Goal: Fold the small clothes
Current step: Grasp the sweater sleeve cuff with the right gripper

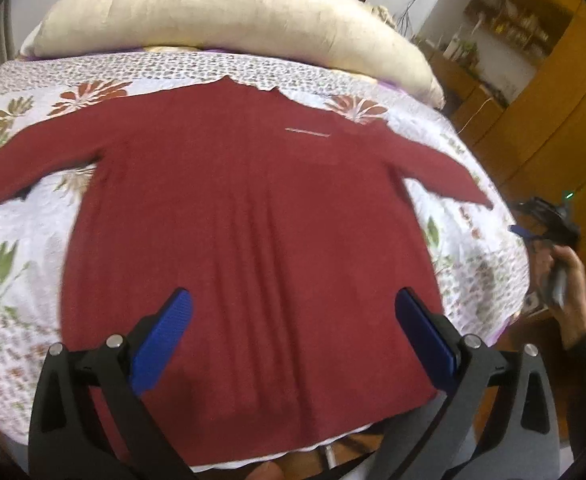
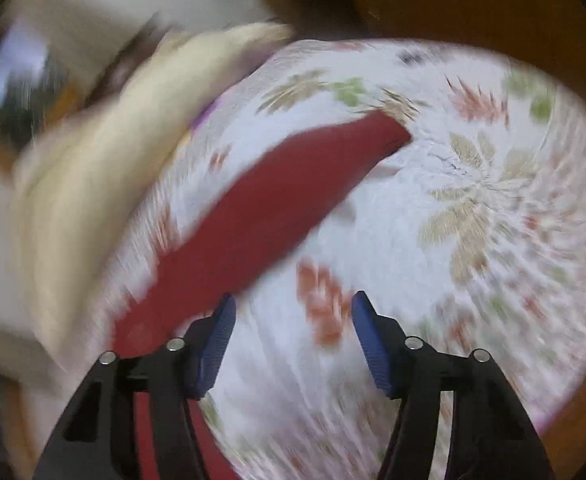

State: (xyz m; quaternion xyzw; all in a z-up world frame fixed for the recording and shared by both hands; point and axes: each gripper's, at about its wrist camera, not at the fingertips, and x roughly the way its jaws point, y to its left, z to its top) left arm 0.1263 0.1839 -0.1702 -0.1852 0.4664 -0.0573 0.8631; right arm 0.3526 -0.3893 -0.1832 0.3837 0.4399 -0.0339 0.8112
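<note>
The left tool [image 1: 293, 344] hangs wide open above the near hem of a dark red long-sleeved top [image 1: 249, 216], its blue pads [image 1: 161, 340] spread apart and holding nothing. The top lies flat and face up on a floral bedspread [image 1: 25, 248], body toward the near edge of the bed, neckline at the far side, both sleeves stretched out to left and right. A thin pale line marks the chest on the right half.

The right tool [image 2: 293, 340] is also open and empty, its fingers poised over bare floral bedspread [image 2: 473, 200]. One red sleeve [image 2: 277, 200] runs diagonally from just beside its left finger up toward the far right, the cuff ending on the bedspread well ahead of the tool. This view is strongly blurred. In the left wrist view the right tool [image 1: 525, 232] appears off the right edge of the bed, held by a hand [image 1: 569, 288] in a dark sleeve, just past the right cuff.

A large cream pillow [image 1: 229, 12] lies across the far end of the bed, beyond the neckline. Bedspread shows on both sides of the body, more on the left. Wooden cabinets [image 1: 553, 112] stand to the far right.
</note>
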